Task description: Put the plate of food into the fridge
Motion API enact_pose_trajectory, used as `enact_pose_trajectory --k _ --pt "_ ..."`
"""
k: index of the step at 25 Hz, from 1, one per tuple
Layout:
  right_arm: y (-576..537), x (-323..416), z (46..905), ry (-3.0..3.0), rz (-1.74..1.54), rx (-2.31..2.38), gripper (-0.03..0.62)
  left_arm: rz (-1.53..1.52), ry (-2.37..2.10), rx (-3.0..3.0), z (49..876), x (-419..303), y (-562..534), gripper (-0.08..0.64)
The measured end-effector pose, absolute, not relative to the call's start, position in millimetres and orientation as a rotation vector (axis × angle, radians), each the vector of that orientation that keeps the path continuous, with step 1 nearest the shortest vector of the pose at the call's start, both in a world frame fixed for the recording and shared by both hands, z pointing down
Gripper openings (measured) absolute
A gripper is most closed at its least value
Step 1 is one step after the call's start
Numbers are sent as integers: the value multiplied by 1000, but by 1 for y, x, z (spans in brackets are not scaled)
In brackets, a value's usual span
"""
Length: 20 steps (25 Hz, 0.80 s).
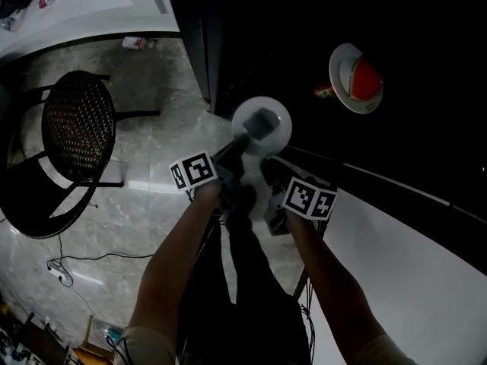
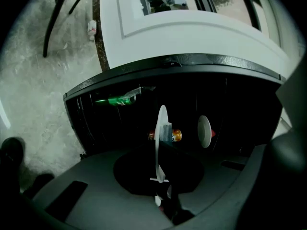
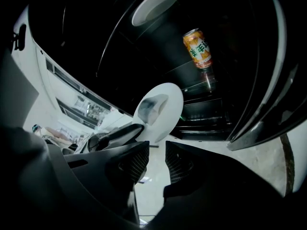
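A pale marble floor runs up to the dark open fridge, where a second plate with something red on it sits beside an orange can. The left gripper is clamped on the rim of a white plate and holds it out in front of the fridge mouth, not yet inside. No food can be made out on this plate.

The plate is round and has no long axis. Its face turns up toward the head view, and it shows edge-on in the left gripper view, with its far rim leading toward the shelves straight ahead.

The right gripper sits just behind the plate with its jaws apart and nothing between them. The carry looks to rest with the left hand.
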State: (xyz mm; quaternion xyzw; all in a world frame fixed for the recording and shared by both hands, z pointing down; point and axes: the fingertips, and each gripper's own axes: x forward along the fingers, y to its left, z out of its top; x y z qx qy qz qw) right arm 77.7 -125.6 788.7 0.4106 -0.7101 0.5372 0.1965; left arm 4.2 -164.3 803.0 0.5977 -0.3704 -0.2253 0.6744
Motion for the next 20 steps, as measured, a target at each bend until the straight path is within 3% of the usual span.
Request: enact_pose_trajectory --k 20 --pt "-145 68 817 -1967 1382 1069 109 -547 -848 1289 826 8 -189 15"
